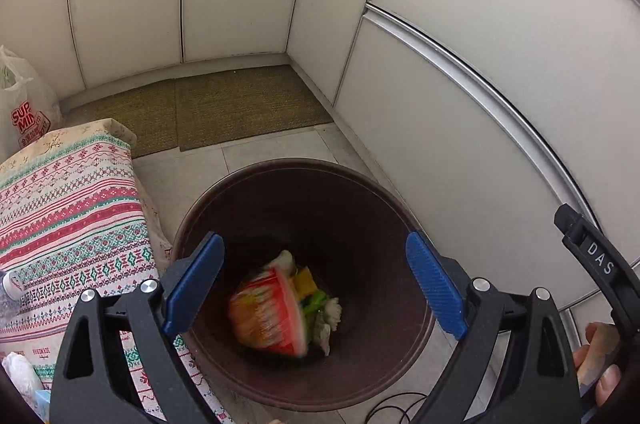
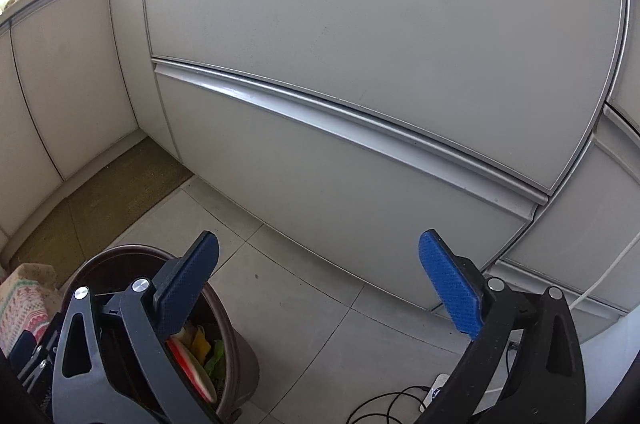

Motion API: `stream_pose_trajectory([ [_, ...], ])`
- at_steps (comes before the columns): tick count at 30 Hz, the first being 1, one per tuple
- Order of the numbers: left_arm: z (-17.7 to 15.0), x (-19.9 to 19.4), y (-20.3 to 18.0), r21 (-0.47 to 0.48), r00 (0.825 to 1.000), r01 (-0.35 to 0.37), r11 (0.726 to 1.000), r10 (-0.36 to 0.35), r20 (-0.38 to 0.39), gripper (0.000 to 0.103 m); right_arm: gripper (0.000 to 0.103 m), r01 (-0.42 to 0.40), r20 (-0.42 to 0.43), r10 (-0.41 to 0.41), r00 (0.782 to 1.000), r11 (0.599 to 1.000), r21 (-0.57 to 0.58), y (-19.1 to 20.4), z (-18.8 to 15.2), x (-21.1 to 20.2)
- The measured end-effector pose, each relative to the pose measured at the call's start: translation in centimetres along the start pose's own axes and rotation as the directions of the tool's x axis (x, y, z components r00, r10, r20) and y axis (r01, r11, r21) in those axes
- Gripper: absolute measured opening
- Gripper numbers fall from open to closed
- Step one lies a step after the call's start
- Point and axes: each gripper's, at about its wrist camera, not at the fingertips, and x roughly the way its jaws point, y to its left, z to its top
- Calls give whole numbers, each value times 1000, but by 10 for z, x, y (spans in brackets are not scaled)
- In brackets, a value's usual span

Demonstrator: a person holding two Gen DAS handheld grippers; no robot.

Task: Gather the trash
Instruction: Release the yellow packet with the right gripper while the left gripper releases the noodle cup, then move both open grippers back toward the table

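A dark brown trash bin (image 1: 392, 224) stands on the tiled floor. Inside it lie a red and orange snack wrapper (image 1: 268, 316), blurred, and yellow, green and white scraps (image 1: 320, 300). My left gripper (image 1: 316, 284) is open and empty, right above the bin's mouth. In the right wrist view the bin (image 2: 240, 356) is at the lower left with the trash (image 2: 200, 352) showing inside. My right gripper (image 2: 316, 284) is open and empty, over the floor just right of the bin.
White cabinet fronts (image 1: 480, 63) close in behind and to the right. A table with a patterned cloth (image 1: 72, 203) stands left of the bin, a white plastic bag (image 1: 24, 111) behind it. Green mats (image 1: 240, 103) lie in the corner. Black cables (image 2: 384, 408) lie on the floor.
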Motion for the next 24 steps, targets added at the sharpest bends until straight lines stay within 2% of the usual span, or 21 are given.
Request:
stream_pose_trajectory([
  [5,-3,-4,5,-11,1000,-5,1000,5,-10,90,96,-14,-8,14,1000,1000,-1,2,0,-4],
  [10,-9,-15,18,-25,999,-33,999,33,-13,90,96,-46,-17,45,999,996,-70,23,-6,-12],
  [18,-25,-45,70,-97,993,-119,988,118,-17,90,96,-131,-22,129,991,973,-190,67,-24,-44],
  [24,-35,-75,118,-157,980,-199,967,199,-19,90,96,-234,-34,234,972,933,-274,113,-43,-76],
])
